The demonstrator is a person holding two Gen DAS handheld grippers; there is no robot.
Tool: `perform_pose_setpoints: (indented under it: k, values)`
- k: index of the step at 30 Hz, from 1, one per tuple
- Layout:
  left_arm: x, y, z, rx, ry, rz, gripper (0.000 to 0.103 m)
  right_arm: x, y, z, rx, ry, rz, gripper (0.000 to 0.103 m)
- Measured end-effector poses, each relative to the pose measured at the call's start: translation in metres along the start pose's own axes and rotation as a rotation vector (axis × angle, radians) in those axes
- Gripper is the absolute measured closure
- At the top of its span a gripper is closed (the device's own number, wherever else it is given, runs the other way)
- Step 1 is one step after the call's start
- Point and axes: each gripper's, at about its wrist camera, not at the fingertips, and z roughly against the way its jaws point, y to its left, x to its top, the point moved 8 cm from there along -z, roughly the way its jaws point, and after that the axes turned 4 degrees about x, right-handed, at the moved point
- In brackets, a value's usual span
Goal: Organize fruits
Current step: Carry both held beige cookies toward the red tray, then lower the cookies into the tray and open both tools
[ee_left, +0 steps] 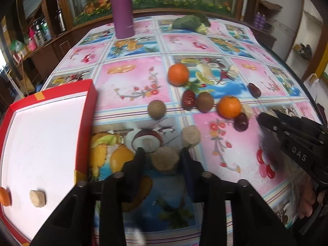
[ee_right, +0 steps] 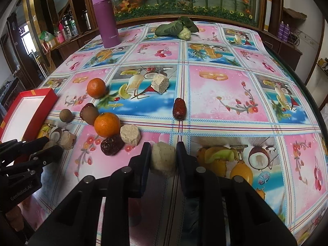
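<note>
My left gripper (ee_left: pixel 163 153) is open and straddles a beige chunk (ee_left: pixel 165 161) lying on the tablecloth, with small gaps on either side. To its left stands a red box (ee_left: pixel 88 110) with a white floor, holding an orange (ee_left: pixel 4 196) and a beige chunk (ee_left: pixel 37 198). My right gripper (ee_right: pixel 163 149) is shut on another beige chunk (ee_right: pixel 164 158), low over the cloth. Loose on the table are two oranges (ee_right: pixel 96 87) (ee_right: pixel 107 124), two kiwis (ee_right: pixel 89 113) (ee_right: pixel 66 115), red dates (ee_right: pixel 179 109) (ee_right: pixel 111 144), and more beige chunks (ee_right: pixel 130 134) (ee_right: pixel 161 85).
A tall purple flask (ee_right: pixel 106 18) stands at the far left of the table and a leafy vegetable (ee_right: pixel 178 28) lies at the far middle. The table's dark rim (ee_right: pixel 307 94) curves down the right side. Wooden cabinets and shelves surround the table.
</note>
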Motion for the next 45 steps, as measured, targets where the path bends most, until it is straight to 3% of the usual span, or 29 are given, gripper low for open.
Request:
perform_pose_setpoints:
  k: [6,10,14,16,20,26,32,38,45]
  values:
    - [-0.002,0.004,0.013,-0.008,-0.023,0.012,0.076,0.0,-0.003,0.002,0.012,-0.015,-0.034,0.076]
    - [0.005,0.017,0.041,-0.006,-0.091,0.04,0.076,0.003,-0.008,0.004,0.015,-0.036,-0.064,0.076]
    - [0.009,0.046,0.073,0.021,-0.171,0.094,0.076,0.007,-0.004,0.013,0.004,-0.072,-0.079,0.076]
    - [0.007,0.068,0.085,0.058,-0.2,0.129,0.076,0.008,0.009,0.017,0.041,-0.082,-0.081,0.076]
    - [0.0,0.113,0.095,0.131,-0.221,0.192,0.076,0.013,0.06,0.022,0.131,-0.087,-0.021,0.076]
    - [-0.023,0.183,0.099,0.231,-0.213,0.308,0.076,0.023,0.167,0.027,0.261,-0.089,0.161,0.076]
    - [-0.041,0.212,0.091,0.277,-0.178,0.327,0.076,0.022,0.245,0.016,0.352,-0.049,0.252,0.076]
    - [-0.054,0.22,0.08,0.281,-0.142,0.329,0.076,0.006,0.292,-0.014,0.363,0.056,0.312,0.075]
    - [-0.061,0.23,0.068,0.318,-0.1,0.311,0.076,0.016,0.3,-0.032,0.328,0.058,0.29,0.075]
